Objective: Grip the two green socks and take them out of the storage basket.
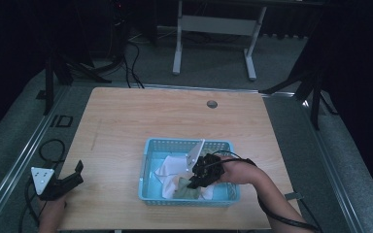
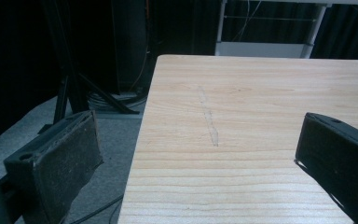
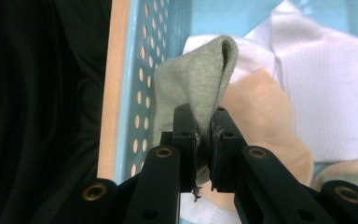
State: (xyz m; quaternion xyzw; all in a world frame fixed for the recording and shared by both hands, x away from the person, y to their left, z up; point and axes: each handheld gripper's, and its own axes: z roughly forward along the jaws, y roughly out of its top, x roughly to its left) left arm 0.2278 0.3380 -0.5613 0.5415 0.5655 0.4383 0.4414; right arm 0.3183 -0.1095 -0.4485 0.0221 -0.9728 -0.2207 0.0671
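Right gripper (image 3: pixel 204 128) is clamped on a fold of the green sock (image 3: pixel 196 79), pinching it near the blue basket (image 1: pixel 148 145) wall, above the white and peach socks, probably to lift it clear of the pile. Left gripper (image 1: pixel 77 172) waits at the table (image 1: pixel 126 111) edge, jaws spread wide, holding nothing.

Green sock (image 3: pixel 200 79) lower end hidden between clamped jaws, white cloth (image 3: pixel 326 93) cut off at frame edge, basket (image 3: pixel 130 93) floor largely covered.
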